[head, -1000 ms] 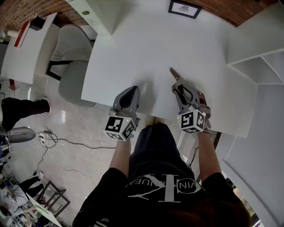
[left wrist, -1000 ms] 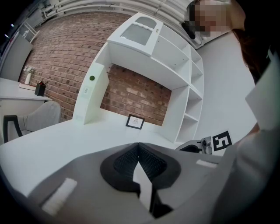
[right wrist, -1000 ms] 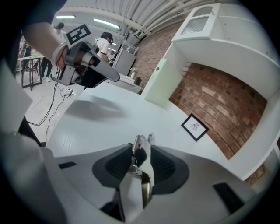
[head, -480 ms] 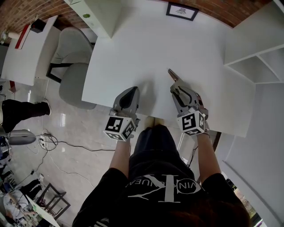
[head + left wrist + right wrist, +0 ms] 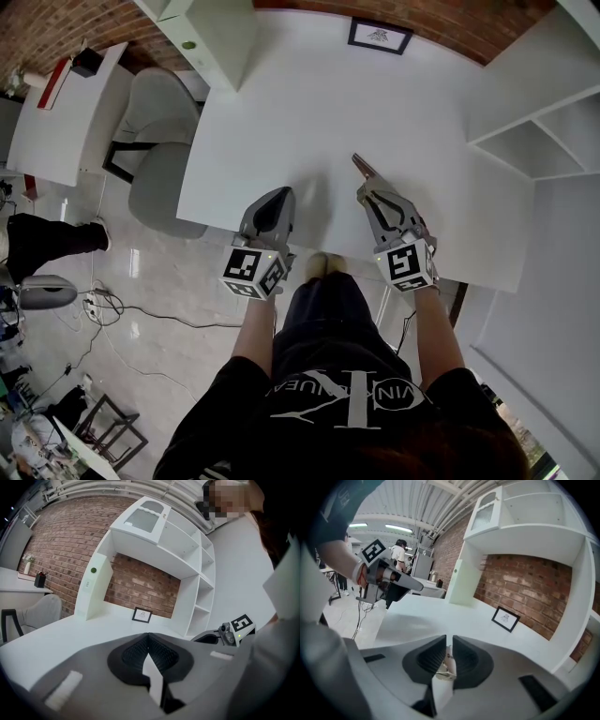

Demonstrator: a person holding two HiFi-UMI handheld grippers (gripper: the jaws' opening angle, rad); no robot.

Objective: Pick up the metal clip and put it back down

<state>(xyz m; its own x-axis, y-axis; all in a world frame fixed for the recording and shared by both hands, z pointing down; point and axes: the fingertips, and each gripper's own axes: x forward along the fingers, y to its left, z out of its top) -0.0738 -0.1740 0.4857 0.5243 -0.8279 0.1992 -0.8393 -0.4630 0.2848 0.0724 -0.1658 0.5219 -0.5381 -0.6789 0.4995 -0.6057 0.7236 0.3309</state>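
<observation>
The metal clip (image 5: pixel 449 665) is small and shiny and sits pinched between the dark pads of my right gripper (image 5: pixel 449 645). In the head view my right gripper (image 5: pixel 362 170) points away over the white table (image 5: pixel 309 103), right of centre. Its jaws have just been closing, with the clip between them, and they now stand close together on it. My left gripper (image 5: pixel 277 199) rests near the table's front edge with its jaws shut and nothing in them. The left gripper view shows its pads meeting (image 5: pixel 148 637).
A small framed picture (image 5: pixel 379 36) stands at the table's far edge against the brick wall. White shelving (image 5: pixel 534 131) rises along the right side. A tall white panel (image 5: pixel 202 37) stands at the far left corner. A grey chair (image 5: pixel 155 141) is left of the table.
My right gripper's jaws have narrowed onto the clip and the gripper has risen a little off the table. The left gripper has stayed put.
</observation>
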